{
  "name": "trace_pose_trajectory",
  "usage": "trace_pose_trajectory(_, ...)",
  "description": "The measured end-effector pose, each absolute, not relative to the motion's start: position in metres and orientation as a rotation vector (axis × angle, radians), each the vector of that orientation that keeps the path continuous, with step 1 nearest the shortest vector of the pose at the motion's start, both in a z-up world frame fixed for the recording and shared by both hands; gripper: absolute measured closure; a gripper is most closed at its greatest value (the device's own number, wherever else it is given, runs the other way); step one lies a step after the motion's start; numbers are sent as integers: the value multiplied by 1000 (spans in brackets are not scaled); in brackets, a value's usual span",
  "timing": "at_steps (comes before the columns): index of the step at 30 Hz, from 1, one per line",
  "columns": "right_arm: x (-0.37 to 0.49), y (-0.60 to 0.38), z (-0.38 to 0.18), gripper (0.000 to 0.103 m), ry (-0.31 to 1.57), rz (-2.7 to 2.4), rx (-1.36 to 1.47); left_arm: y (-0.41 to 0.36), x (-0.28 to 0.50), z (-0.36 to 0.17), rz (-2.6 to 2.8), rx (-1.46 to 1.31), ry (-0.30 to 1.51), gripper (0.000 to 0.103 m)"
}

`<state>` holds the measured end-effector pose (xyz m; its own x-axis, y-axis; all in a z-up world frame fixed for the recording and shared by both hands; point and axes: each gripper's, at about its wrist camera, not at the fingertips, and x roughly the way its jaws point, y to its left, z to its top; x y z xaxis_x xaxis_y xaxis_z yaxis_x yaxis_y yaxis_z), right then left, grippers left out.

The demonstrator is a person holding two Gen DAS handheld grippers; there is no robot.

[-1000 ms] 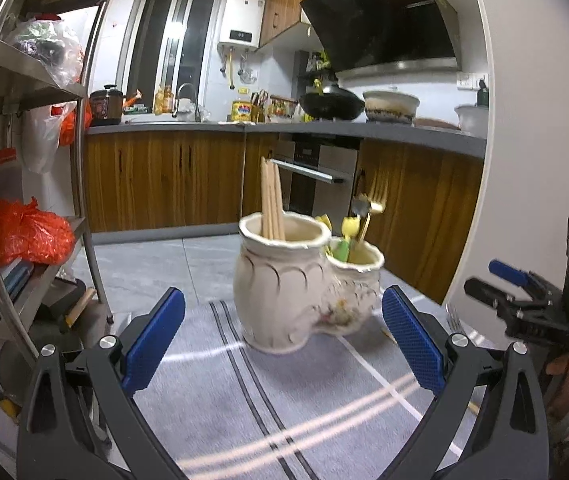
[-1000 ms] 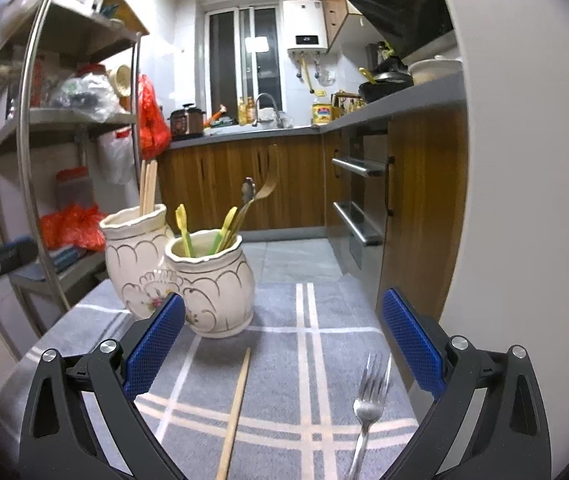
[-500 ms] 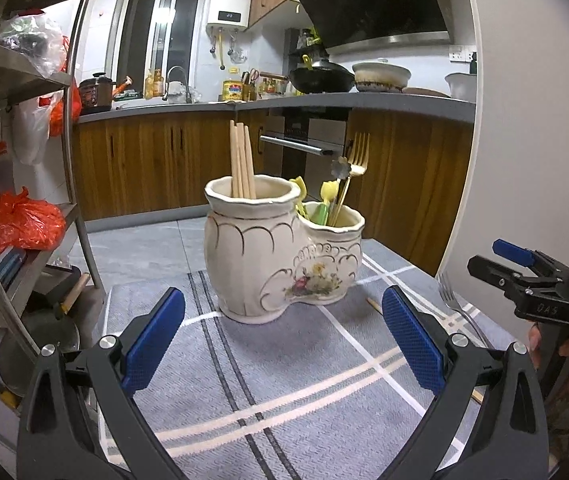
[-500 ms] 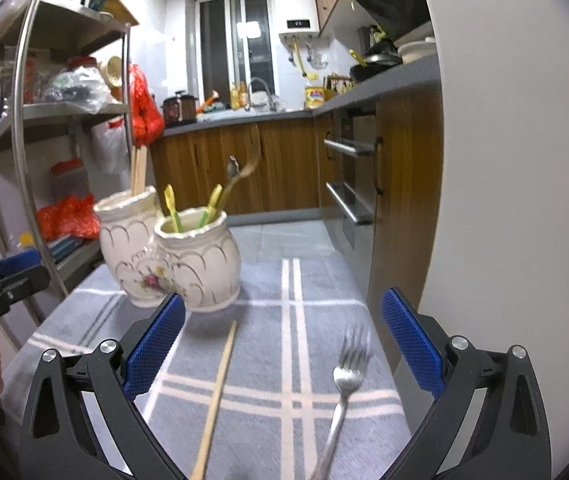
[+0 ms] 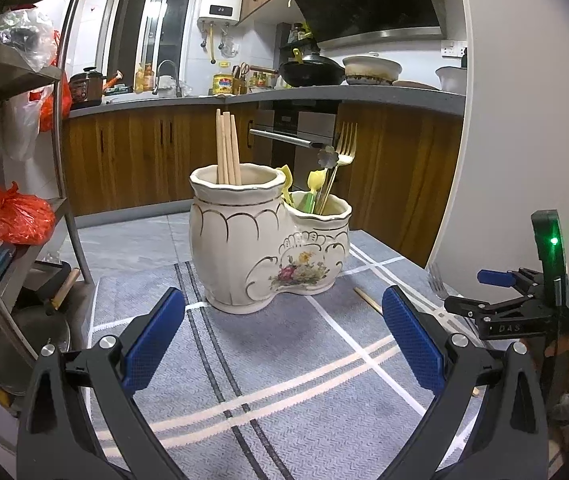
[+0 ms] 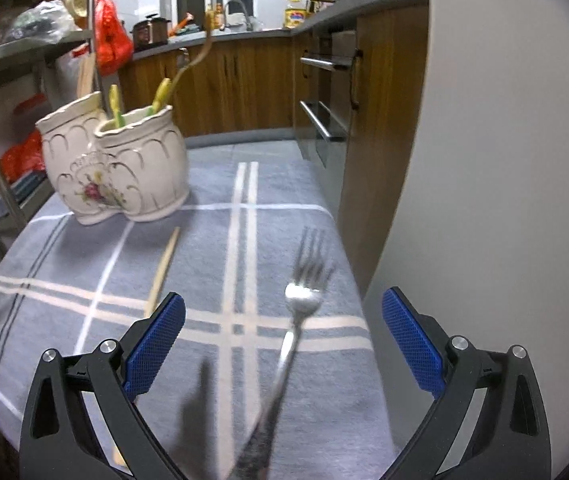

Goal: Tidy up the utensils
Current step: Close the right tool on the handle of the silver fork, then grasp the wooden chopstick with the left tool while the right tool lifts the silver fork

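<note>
A white double ceramic holder (image 5: 268, 240) stands on the grey striped cloth (image 5: 284, 360); it also shows in the right wrist view (image 6: 120, 168). Its taller pot holds wooden chopsticks (image 5: 226, 148); the lower pot holds a gold fork (image 5: 342, 156) and yellow-green utensils. A silver fork (image 6: 298, 320) lies on the cloth between my right gripper's open fingers, tines away. A loose chopstick (image 6: 162, 270) lies left of it. My left gripper (image 5: 282, 336) is open and empty, short of the holder. My right gripper (image 6: 282, 344) is open, low over the fork.
A metal shelf rack (image 5: 60, 152) with bags stands at the left. Wooden kitchen cabinets (image 5: 136, 152) and an oven lie behind. A white wall (image 6: 484, 160) borders the cloth's right edge. The right gripper shows at the right of the left wrist view (image 5: 520, 304).
My right gripper has dropped and tilted down toward the silver fork, which now lies between its fingers. My left gripper has drawn back slightly and shifted; the holder sits more central.
</note>
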<state>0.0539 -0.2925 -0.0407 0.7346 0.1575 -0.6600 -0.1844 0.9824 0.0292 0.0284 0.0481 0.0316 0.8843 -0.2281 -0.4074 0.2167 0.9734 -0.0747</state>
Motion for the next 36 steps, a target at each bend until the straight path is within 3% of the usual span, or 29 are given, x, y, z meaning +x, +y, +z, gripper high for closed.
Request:
trace_pose_trajectory(6,71,-305,-41,13,773,195,14,54,27,33,-245,-52,423,6)
trace_pose_trajectory(8,79,-307,-40,29,786,199,4,55,27,33,-247,-59,422,6)
trace_pose_trajectory(17,111,-318,-45,64,867,226,36,57,27,33,-253,-60,422,6)
trace_pose_trajectory(24,122,-322,-52,69,890,301,88,56,30,30,-253,-64,433,6)
trace_pose_trajectory(26,123,-323,-51,79,889,296,90,56,31,30,-254,-63,435,6)
trace_pose_trajectory(29,122,-319,-49,83,880,306,64,55,33,29,-252,-55,437,6)
trace_pose_trajectory(36,102,-300,-26,86,781,298,-4,48,45,21,-215,-6,479,6)
